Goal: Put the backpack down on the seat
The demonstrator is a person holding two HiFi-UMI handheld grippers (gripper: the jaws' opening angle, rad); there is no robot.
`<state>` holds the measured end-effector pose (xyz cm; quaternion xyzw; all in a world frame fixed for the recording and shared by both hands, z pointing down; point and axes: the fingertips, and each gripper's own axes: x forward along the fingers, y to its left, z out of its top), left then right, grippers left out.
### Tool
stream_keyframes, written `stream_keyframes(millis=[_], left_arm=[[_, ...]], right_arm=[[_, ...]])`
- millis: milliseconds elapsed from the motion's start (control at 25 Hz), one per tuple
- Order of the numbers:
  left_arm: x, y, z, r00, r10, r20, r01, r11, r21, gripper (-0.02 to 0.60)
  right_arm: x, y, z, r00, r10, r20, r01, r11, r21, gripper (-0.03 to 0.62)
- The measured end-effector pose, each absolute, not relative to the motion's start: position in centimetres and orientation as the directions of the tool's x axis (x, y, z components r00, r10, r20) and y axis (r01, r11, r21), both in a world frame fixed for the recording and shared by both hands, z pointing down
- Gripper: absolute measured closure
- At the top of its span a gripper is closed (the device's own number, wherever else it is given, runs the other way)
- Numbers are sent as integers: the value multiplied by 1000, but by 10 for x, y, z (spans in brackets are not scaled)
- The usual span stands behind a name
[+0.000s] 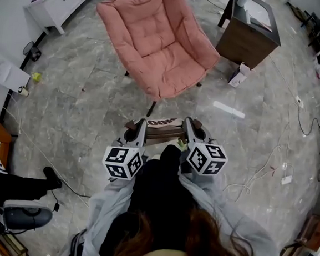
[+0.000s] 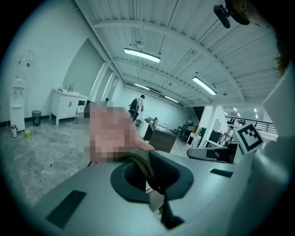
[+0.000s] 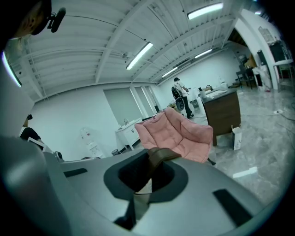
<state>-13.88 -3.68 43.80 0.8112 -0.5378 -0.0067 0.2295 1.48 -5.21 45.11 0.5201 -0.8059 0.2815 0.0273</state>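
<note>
Brown backpack (image 1: 161, 126) mostly hidden below left tongs (image 1: 138, 131), right tongs (image 1: 189, 132)

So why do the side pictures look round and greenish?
Left gripper view: a wide-angle lens bows the ceiling lights, blackens the corners, tints all teal; the blocky patch was added afterwards. Right gripper view: same bend and tint, chair sharp. Head view: natural colour, edges curve mildly.

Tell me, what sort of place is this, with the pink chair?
Probably a big open workspace or lab hall, not a home: high beamed ceiling with strip lights, a brown desk, and loose cables trailing over the stone floor near the pink chair.
</note>
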Motion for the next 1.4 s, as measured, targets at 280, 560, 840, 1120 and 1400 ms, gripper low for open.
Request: stream_keyframes(millis=[280, 560, 840, 1120, 1400], left_arm=[[-127, -38, 449, 469, -846, 255, -845, -345, 410, 568], [-108, -61, 455, 491, -831, 262, -831, -357, 427, 568], [-81, -107, 465, 513, -808, 288, -818, -359, 450, 568], [-49, -176, 466, 525, -802, 286, -807, -361, 469, 568], [-22, -248, 463, 540, -801, 259, -780, -360, 511, 568]], right_arm=[[28, -46, 460, -411, -837, 362, -867, 236, -438, 585], [48, -59, 469, -384, -838, 388, -874, 195, -444, 585], [76, -102, 478, -363, -831, 421, -880, 156, -449, 585], [108, -176, 472, -353, -834, 424, -882, 145, -448, 585], [134, -251, 469, -358, -838, 413, -882, 158, -444, 585]])
